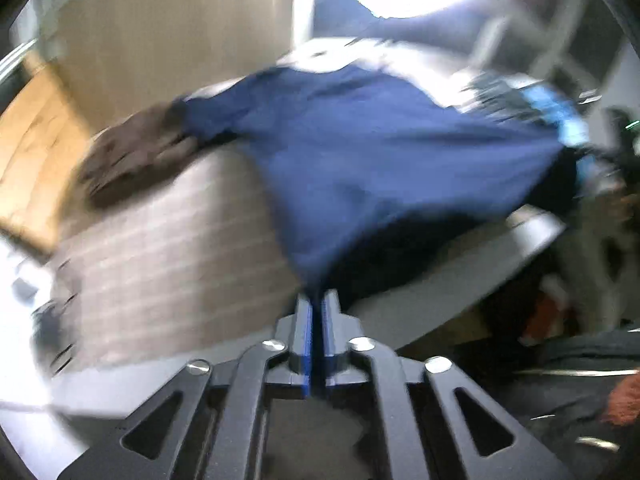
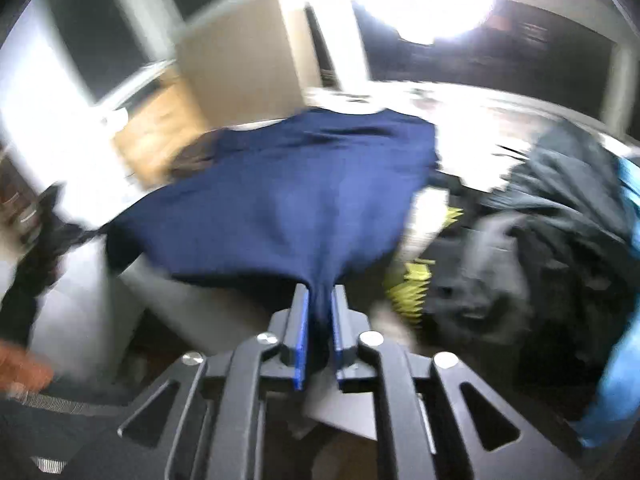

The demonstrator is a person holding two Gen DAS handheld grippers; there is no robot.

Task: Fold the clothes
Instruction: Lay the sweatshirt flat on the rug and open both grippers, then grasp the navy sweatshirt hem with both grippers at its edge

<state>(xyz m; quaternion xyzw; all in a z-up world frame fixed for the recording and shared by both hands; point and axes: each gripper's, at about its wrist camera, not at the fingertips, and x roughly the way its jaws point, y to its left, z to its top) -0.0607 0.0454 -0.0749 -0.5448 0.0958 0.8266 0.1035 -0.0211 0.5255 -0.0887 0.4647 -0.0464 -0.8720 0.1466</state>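
Left wrist: both grippers pinch navy garment (image 1: 360, 152); no container discernible.

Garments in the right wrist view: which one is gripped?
The navy blue cloth garment, pinched by the right gripper. The dark grey and light blue clothes lie heaped, untouched.

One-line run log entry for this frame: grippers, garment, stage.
left gripper: shut on navy shirt | right gripper: shut on navy shirt | shirt: stretched between both | stage: fold not yet made
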